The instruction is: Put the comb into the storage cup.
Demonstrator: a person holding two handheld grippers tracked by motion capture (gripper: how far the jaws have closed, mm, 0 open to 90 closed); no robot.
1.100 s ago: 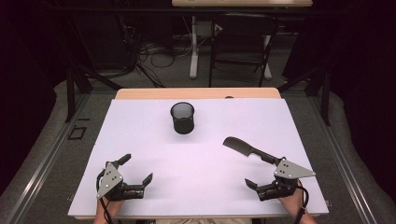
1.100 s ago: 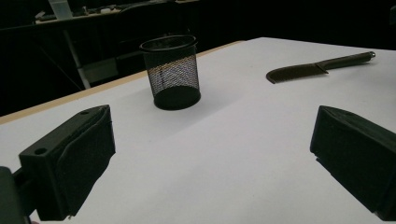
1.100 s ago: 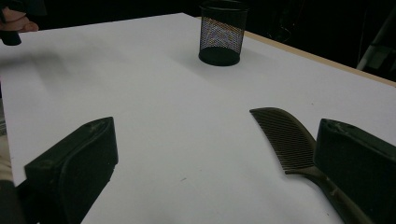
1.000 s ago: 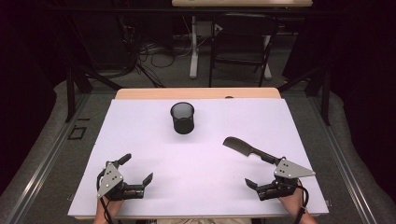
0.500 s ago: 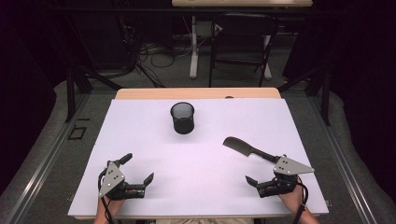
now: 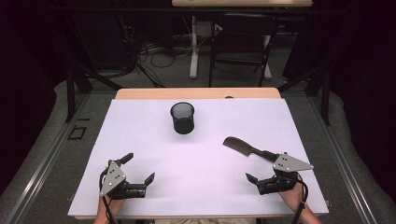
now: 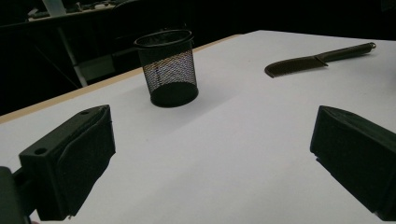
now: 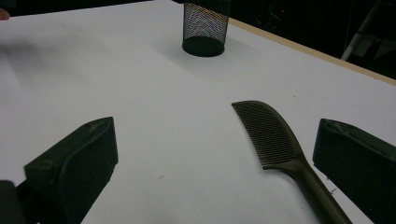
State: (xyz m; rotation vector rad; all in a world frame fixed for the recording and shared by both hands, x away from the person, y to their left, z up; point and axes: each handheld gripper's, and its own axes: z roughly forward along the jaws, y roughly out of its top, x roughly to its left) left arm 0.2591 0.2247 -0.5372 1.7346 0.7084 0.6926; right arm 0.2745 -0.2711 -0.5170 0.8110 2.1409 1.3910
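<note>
Black comb lies just beside right hand-held gripper.

1. Broad white rectangular counter, flat and matte, edged along its far side by a light wooden strip.
2. Small dark spot on that strip, too small to tell more.
3. Grey carpeted floor around the counter, marked at the left by a black square outline.
4. Beyond the counter, a tangle of dark cables on the floor, just beside a white upright post.
5. Right of the post, a black metal-framed chair, under a pale tabletop.
</note>
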